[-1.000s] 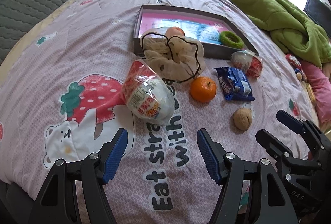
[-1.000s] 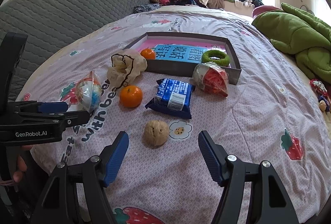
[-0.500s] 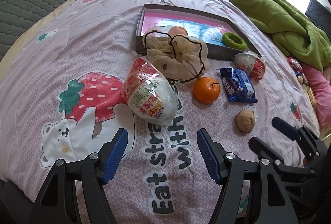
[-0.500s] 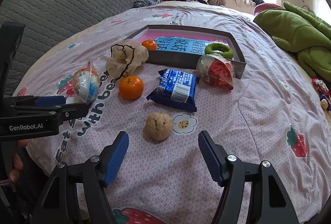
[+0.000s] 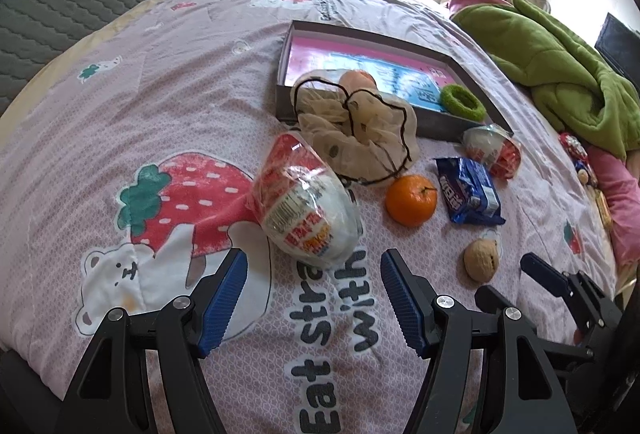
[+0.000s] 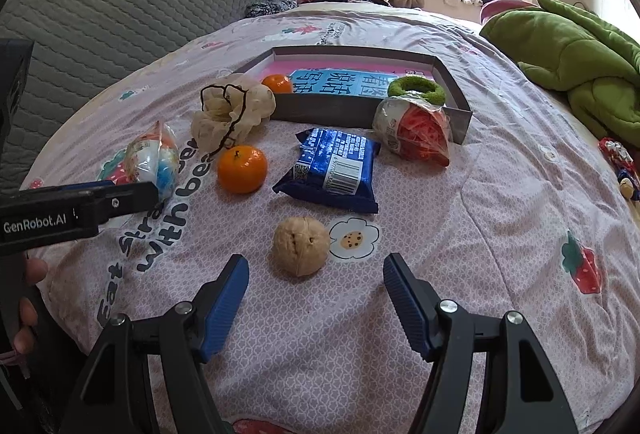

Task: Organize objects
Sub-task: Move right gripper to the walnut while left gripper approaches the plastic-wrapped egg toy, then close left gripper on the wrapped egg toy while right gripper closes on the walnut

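On the bed, a pink quilt (image 6: pixel 460 234) printed with strawberries and bears is my whole work surface, with a grey quilted headboard (image 6: pixel 132 17) along one side, a green blanket (image 6: pixel 568 49) heaped on the other and clothes piled under the window beyond. My left gripper (image 5: pixel 312 298) hangs with jaws wide apart and nothing between them, just short of a wrapped egg-shaped toy (image 5: pixel 308 209) whose long axis runs away from me, slanting up-left in that view. My right gripper (image 6: pixel 316 298) is equally spread and empty, with a walnut (image 6: pixel 302 246) lying just ahead of its fingertips. Past the walnut sit a blue snack packet (image 6: pixel 332 169), its length pointing toward the grey tray (image 6: pixel 456 101), an orange (image 6: pixel 242 167), a mesh drawstring pouch (image 6: pixel 228 111) against the tray's near wall, and a second wrapped toy (image 6: pixel 416 129) touching the tray's near corner. Inside the tray lie another orange (image 6: pixel 278 83) and a green ring (image 6: pixel 416 87). Bare quilt stretches to my right, toward the bed's edge.
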